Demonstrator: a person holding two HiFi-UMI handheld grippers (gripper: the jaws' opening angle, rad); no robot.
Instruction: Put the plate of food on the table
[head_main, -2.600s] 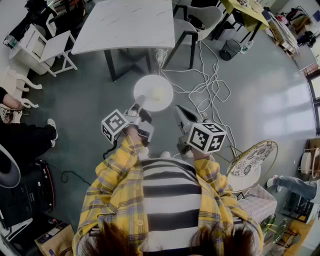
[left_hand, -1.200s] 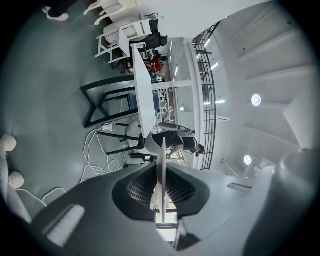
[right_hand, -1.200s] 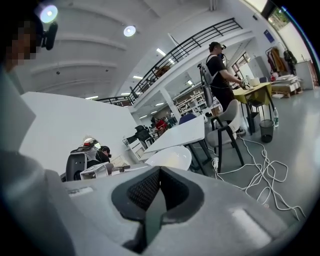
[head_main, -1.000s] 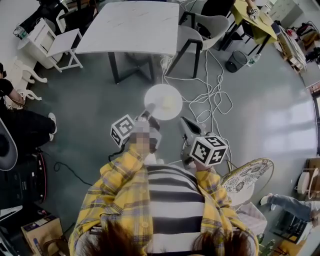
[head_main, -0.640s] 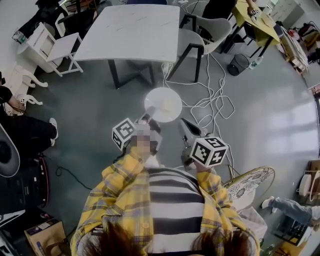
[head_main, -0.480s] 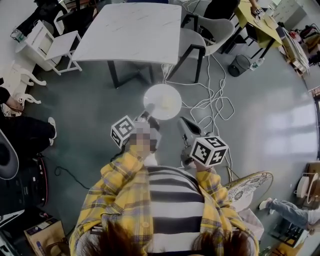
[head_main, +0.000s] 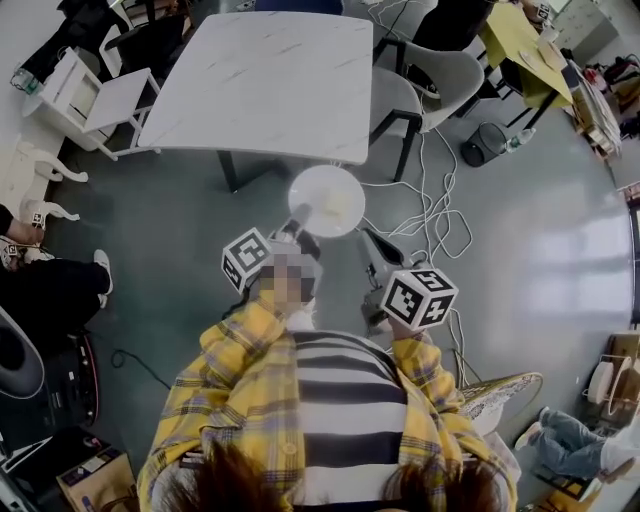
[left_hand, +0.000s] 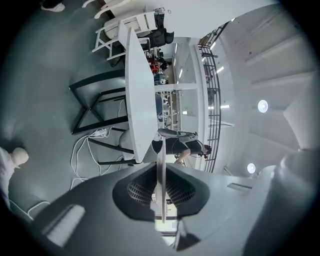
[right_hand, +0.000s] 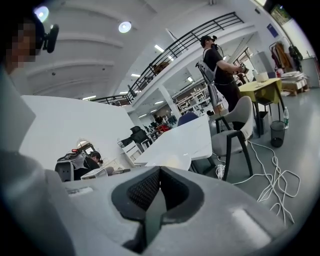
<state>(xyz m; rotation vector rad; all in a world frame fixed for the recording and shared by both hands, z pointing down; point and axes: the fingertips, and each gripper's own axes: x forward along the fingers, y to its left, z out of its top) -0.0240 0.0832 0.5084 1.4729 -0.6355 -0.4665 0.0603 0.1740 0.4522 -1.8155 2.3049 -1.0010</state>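
Note:
A round white plate (head_main: 322, 190) carries a pale piece of food (head_main: 339, 205). My left gripper (head_main: 297, 222) is shut on the plate's near rim and holds it in the air just short of the white marble table (head_main: 265, 80). In the left gripper view the plate (left_hand: 161, 165) shows edge-on as a thin line between the pads, with the table (left_hand: 137, 100) ahead. My right gripper (head_main: 368, 240) is shut with nothing in it, beside the plate's right side. In the right gripper view the plate (right_hand: 167, 161) lies just past the gripper's (right_hand: 159, 172) closed tips, in front of the table (right_hand: 187, 140).
A grey chair (head_main: 405, 95) stands at the table's right corner, with white cables (head_main: 430, 210) on the floor beneath it. A dark bin (head_main: 480, 145) and a yellow table (head_main: 520, 45) are further right. White chairs (head_main: 85, 95) stand to the left. A person (right_hand: 220, 62) stands at the back.
Both grippers and the plate have come nearer to the marble table. The plate's far rim now sits at the table's near edge. The grip on the plate is unchanged.

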